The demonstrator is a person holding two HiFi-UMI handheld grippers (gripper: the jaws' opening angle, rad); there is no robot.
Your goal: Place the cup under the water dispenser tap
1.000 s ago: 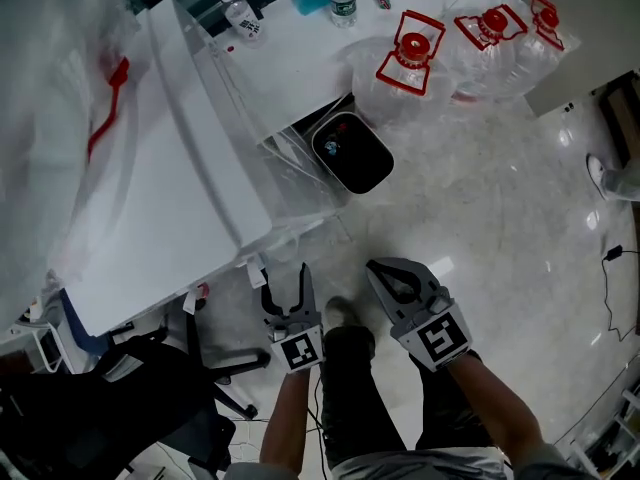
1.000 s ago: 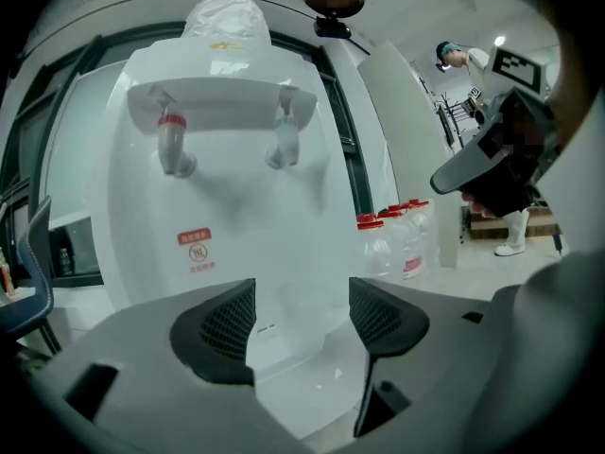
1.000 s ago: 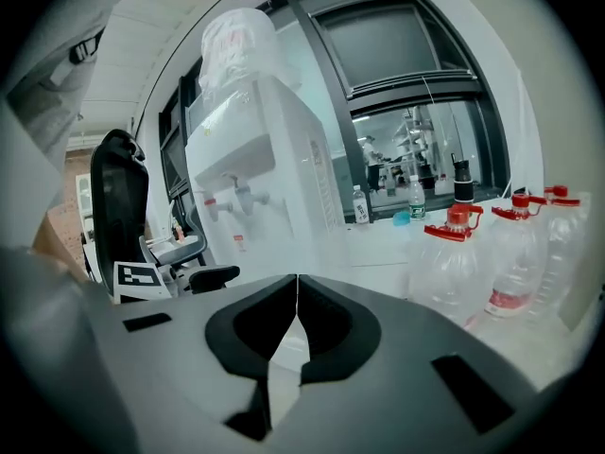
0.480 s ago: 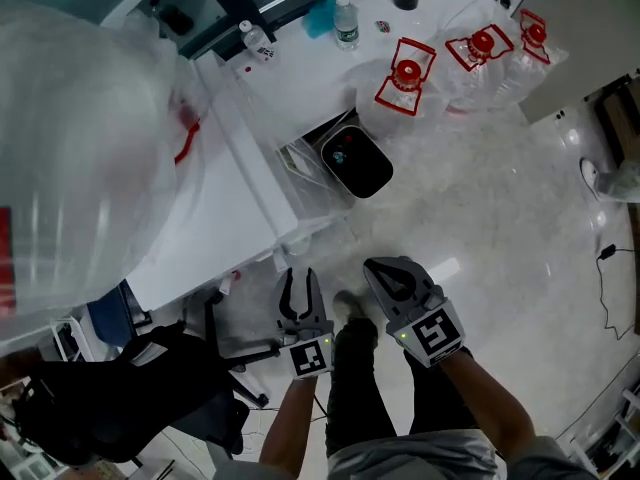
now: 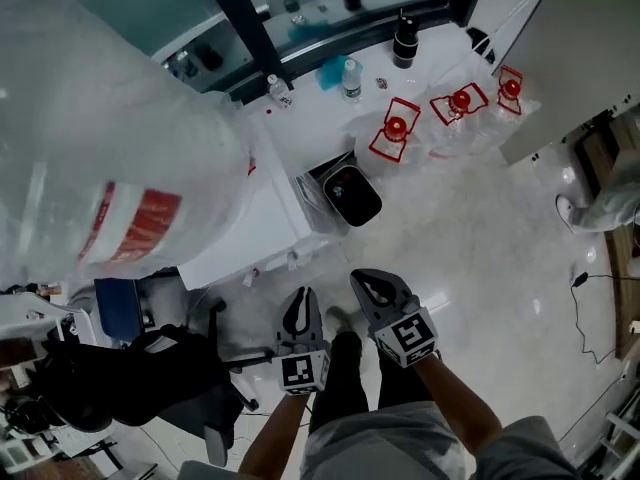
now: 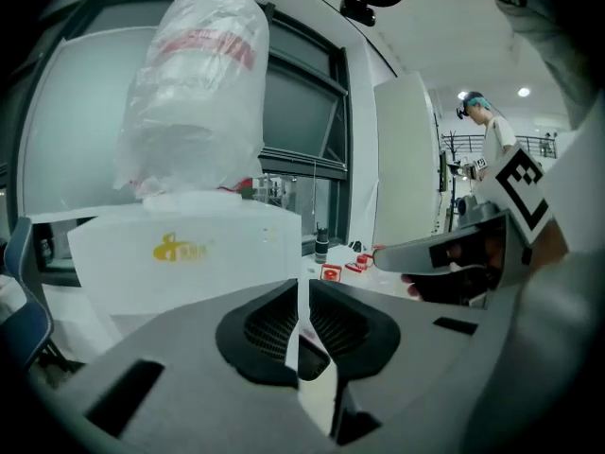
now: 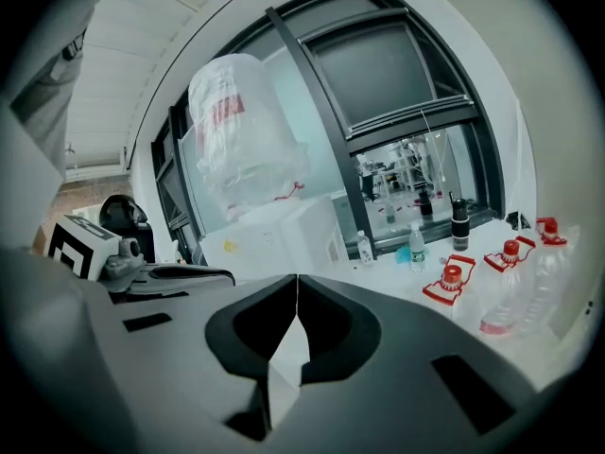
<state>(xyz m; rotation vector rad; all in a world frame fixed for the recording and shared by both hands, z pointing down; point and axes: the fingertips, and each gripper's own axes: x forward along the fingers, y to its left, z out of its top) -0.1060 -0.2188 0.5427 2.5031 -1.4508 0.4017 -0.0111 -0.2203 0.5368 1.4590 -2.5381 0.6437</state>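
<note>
since a second ago the left gripper (image 5: 302,313) has been closing its jaws, from a wide spread down to a thin slit with nothing between them, and the head view now takes in more of the room past the water dispenser (image 5: 255,218). the right gripper (image 5: 378,290) has its jaws together too, and it holds nothing. both hang in front of the dispenser, near the person's legs and aimed toward it, which looks like a carrying posture before any reach. no cup shows in any view. the nearest candidate is a dark flask (image 5: 404,40) on the ledge beyond the dispenser, and the tap itself can't be made out. the plastic-wrapped jug (image 5: 110,168) sits on top of the dispenser, presumably to feed it, with spare red-capped jugs (image 5: 392,133) beyond it. the dispenser front carries a yellow logo (image 6: 178,249) and the jug a red band, both unreadable.
</note>
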